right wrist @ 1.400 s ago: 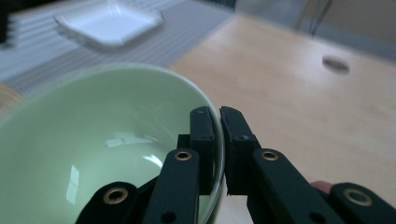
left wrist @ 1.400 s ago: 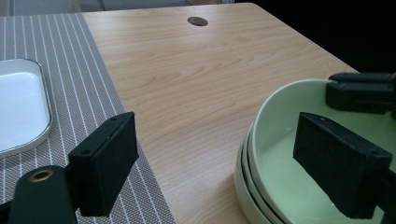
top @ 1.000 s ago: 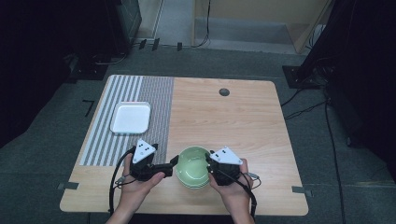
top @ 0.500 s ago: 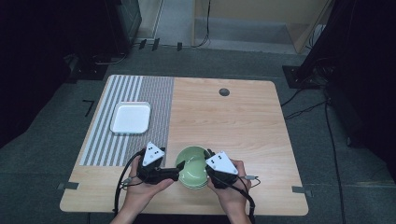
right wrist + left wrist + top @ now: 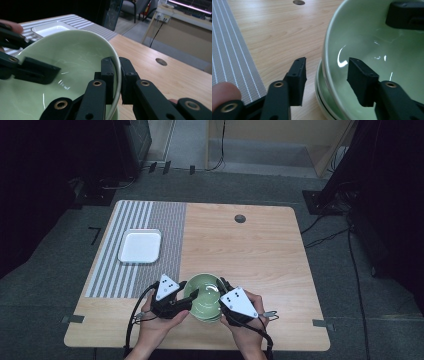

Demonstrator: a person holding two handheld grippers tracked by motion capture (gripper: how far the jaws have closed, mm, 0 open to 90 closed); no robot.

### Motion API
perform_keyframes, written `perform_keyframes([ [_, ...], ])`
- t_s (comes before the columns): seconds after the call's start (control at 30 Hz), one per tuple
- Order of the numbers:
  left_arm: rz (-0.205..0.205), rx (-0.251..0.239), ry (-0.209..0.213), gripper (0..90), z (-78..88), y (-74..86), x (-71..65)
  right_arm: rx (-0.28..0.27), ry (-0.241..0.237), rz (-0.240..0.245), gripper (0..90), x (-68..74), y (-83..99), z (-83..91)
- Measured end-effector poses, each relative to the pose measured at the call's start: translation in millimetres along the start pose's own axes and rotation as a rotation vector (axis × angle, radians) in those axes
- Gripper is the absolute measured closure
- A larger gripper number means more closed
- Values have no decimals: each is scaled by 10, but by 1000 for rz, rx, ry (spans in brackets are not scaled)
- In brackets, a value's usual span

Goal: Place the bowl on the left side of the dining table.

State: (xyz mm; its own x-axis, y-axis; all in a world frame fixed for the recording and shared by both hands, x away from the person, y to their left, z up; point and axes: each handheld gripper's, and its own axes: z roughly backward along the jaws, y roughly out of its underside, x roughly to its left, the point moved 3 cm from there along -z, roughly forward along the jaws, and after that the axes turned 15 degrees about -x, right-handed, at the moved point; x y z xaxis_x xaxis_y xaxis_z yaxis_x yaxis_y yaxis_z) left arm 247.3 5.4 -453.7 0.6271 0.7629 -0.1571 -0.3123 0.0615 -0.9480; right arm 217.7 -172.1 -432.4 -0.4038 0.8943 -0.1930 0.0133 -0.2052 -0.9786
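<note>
The green bowl [image 5: 67,72], stacked on another near the table's [image 5: 260,245] front edge, is being pinched at its rim by your right gripper [image 5: 117,75]. Your left gripper's [image 5: 325,75] jaws have just been closing, straddling the opposite rim without pressing yet; I judge you should finish that grip, then lift evenly.

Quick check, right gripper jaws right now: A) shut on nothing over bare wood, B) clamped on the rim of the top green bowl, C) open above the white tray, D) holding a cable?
B: in the right gripper view the right gripper has one jaw inside and one outside the rim of the top green bowl, pressing on it; a second bowl is stacked underneath.
</note>
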Motion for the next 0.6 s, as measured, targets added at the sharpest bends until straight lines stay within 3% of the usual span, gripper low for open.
perform_keyframes([
  [0.03,0,-7,-6,569,1,5,-6,-16,-1,3,846,27,-25,17],
  [0.1,-1,-23,-20,593,6,19,-13,-19,-4,4,846,45,-37,25],
  [0.3,31,-45,22,751,36,25,43,-54,10,41,843,149,-88,67],
  [0.53,45,-59,28,810,53,-4,89,-78,29,39,841,195,-75,86],
  [0.6,49,-89,19,836,76,-19,98,-84,29,35,842,210,-69,88],
])
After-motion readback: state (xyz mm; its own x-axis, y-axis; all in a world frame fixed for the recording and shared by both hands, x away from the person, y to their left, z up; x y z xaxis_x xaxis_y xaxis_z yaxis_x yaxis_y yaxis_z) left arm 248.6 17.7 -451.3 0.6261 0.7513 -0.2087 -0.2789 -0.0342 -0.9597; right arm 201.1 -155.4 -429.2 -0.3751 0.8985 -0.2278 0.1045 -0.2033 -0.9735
